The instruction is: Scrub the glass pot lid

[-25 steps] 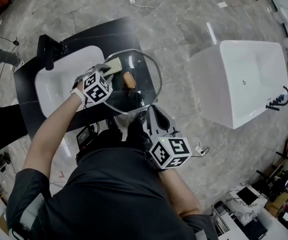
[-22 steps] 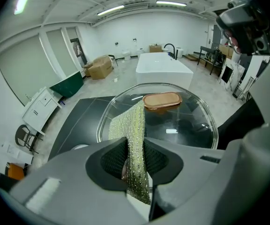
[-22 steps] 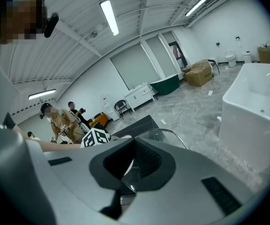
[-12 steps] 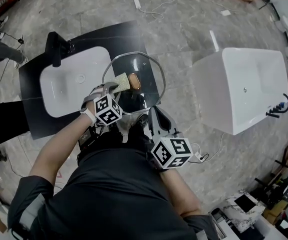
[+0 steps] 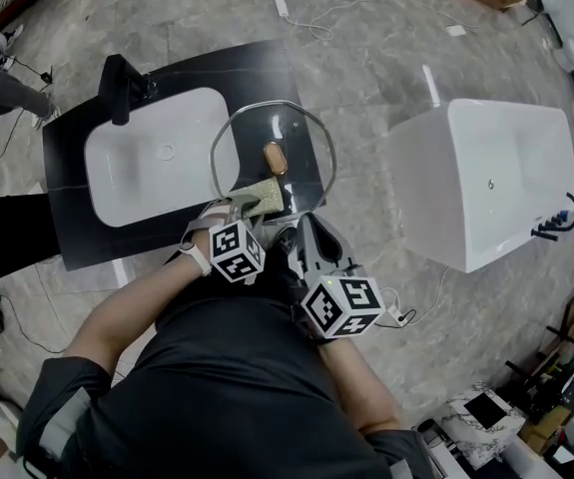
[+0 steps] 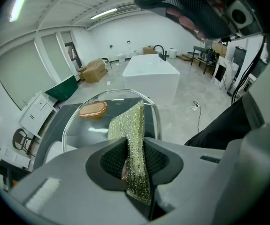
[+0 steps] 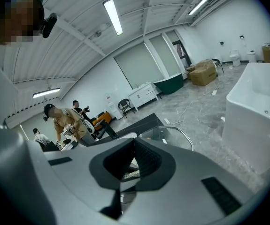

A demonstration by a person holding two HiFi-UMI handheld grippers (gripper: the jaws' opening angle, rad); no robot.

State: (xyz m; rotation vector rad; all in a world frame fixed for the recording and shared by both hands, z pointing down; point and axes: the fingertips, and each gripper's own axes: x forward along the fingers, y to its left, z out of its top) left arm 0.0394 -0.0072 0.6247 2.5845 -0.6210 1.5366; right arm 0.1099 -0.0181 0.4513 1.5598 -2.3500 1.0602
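The glass pot lid [image 5: 257,128] is clear and round, with a metal rim and a brown knob [image 5: 275,158]. It is above the right edge of the black worktop [image 5: 217,68]. The right gripper [image 5: 301,230] pinches its near rim. The left gripper [image 5: 247,208] is closed on a gold-green scrub pad [image 5: 265,196] that touches the glass.

Background's a white sink basin [image 5: 152,158] set in a black countertop [image 5: 247,68] with a black faucet [image 5: 122,76], white bathtub [image 5: 501,183] off right on the grey marble floor [image 5: 366,28].
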